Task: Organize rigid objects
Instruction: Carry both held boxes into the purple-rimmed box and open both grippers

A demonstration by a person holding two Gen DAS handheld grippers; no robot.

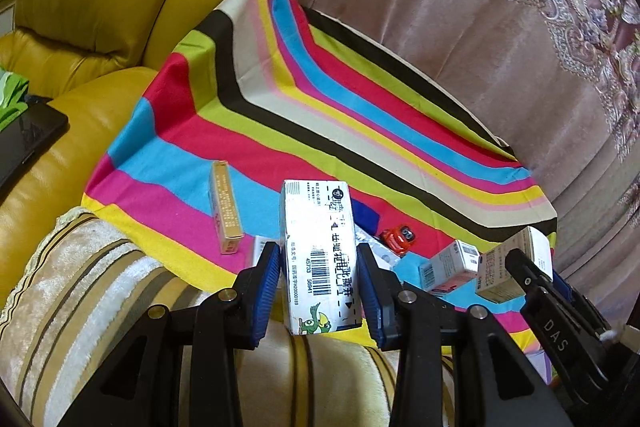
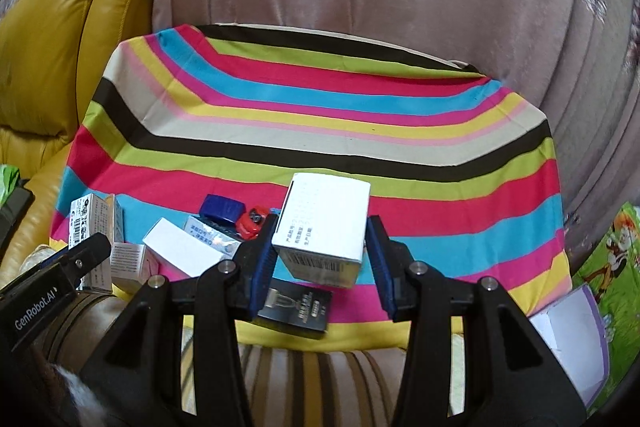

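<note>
Left gripper (image 1: pixel 320 283): we see it closed on the barcode box (image 1: pixel 318 255), blue pads against the two long side faces, box clear of the striped cloth (image 1: pixel 360 99).
Why held so: we judge the side grip keeps the printed face up and lets the box go down flat beside others.
Barcode box axis: long axis runs away from the gripper, far end toward the cloth's middle, near end over its yellow near edge.
Right gripper (image 2: pixel 320 259): closed on the white box (image 2: pixel 324 231), pads on opposite side faces, box lifted above the black box (image 2: pixel 296 311) at the near edge.
White box axis: long axis along the fingers, pointing at the far edge; top face tilted up toward us.
Clutter: small boxes, blue cap (image 2: pixel 222 209) and red toy car (image 2: pixel 252 223) bunched at the near left corner.
Gold box (image 1: pixel 226 207): lies alone near the left edge.
Far half of cloth: bare; we judge it the likely sorting space.
</note>
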